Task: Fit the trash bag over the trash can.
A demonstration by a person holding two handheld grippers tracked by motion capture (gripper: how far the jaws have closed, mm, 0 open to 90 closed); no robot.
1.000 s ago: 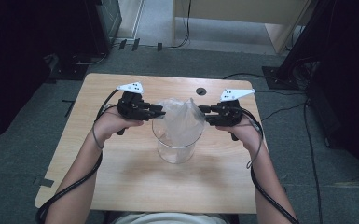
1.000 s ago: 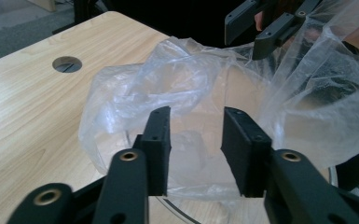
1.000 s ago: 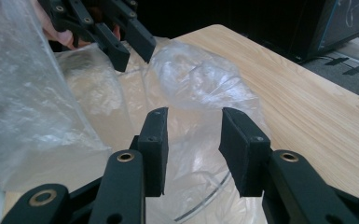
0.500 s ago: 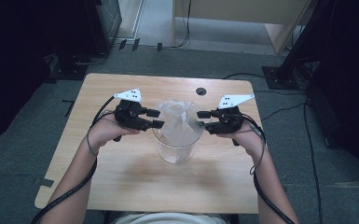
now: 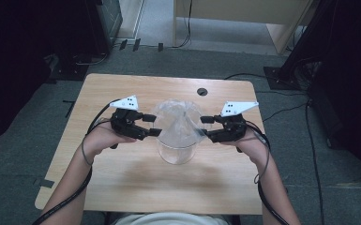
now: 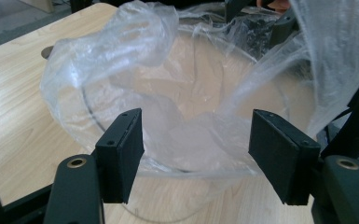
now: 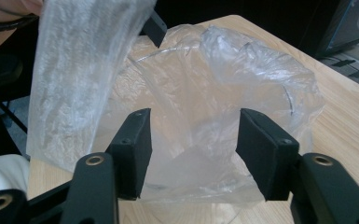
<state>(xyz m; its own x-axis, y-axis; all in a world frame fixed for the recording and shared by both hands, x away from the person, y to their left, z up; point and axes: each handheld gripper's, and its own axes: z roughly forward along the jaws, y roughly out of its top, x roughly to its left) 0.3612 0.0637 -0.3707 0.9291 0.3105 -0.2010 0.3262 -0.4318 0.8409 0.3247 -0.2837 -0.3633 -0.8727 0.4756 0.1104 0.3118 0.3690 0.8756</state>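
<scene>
Clear plastic bag (image 5: 178,123) upright (mouth seemingly upward)

Clear plastic bag (image 5: 178,117), clear container (image 5: 176,152) (pale wood-grain table (image 5: 122,187)).

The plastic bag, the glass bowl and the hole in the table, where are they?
plastic bag (image 5: 177,115), high view, crinkled top.
glass bowl (image 5: 177,154), high view, near side wall.
hole in the table (image 5: 202,92), high view, its dark middle.
</scene>
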